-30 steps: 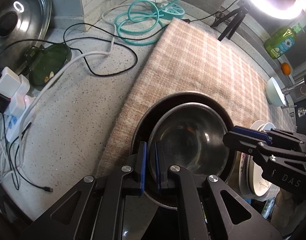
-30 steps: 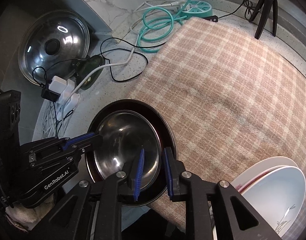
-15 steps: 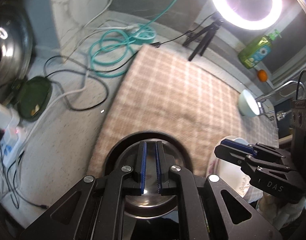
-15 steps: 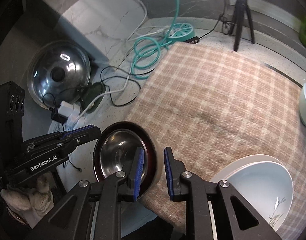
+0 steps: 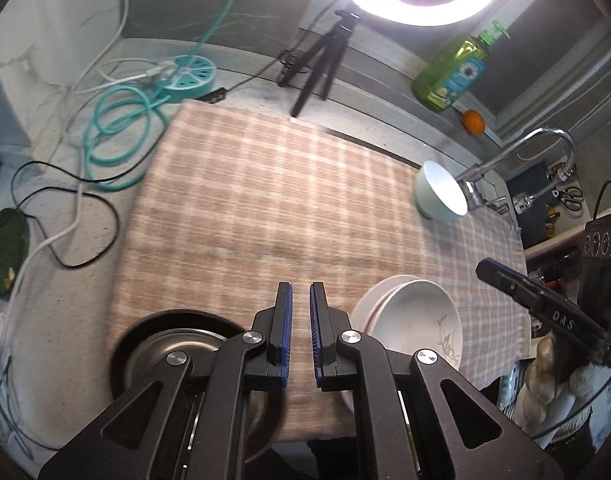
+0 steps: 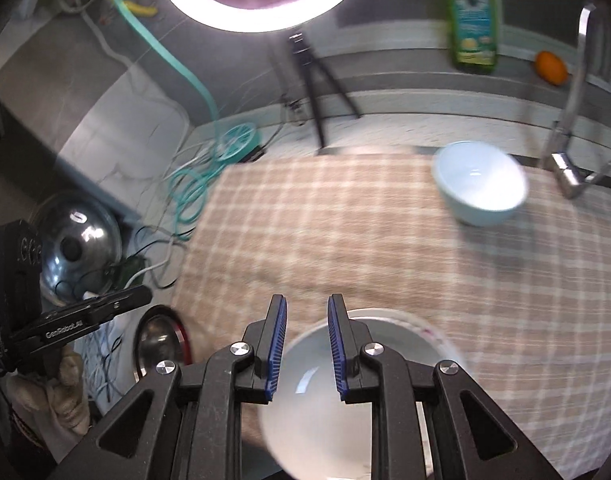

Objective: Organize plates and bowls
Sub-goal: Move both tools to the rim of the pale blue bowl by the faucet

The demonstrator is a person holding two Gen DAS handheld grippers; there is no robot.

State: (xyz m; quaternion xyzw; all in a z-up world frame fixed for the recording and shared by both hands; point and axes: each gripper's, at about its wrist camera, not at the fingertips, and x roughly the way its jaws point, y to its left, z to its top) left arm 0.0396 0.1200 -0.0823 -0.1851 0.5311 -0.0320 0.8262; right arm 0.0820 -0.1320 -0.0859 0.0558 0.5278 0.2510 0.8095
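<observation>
Plates (image 5: 415, 322) in white lie stacked at the near edge of the checked cloth (image 5: 273, 208), the upper one showing a faint plant motif. Left of them, partly off the cloth's corner, a steel bowl (image 5: 165, 354) sits inside a dark dish (image 5: 123, 344). A pale blue bowl (image 6: 479, 186) rests alone at the far side of the cloth, close to the tap (image 6: 567, 120).

Left gripper (image 5: 301, 334) hangs above the cloth between the steel bowl and the plates, its blue pads drawn nearly together with nothing between them. Right gripper (image 6: 305, 346) hovers over the white plates, its jaws set a narrow gap apart and gripping nothing; the plate rim shows beneath them, blurred. A gloved hand (image 6: 59, 396) carries the left gripper.
</observation>
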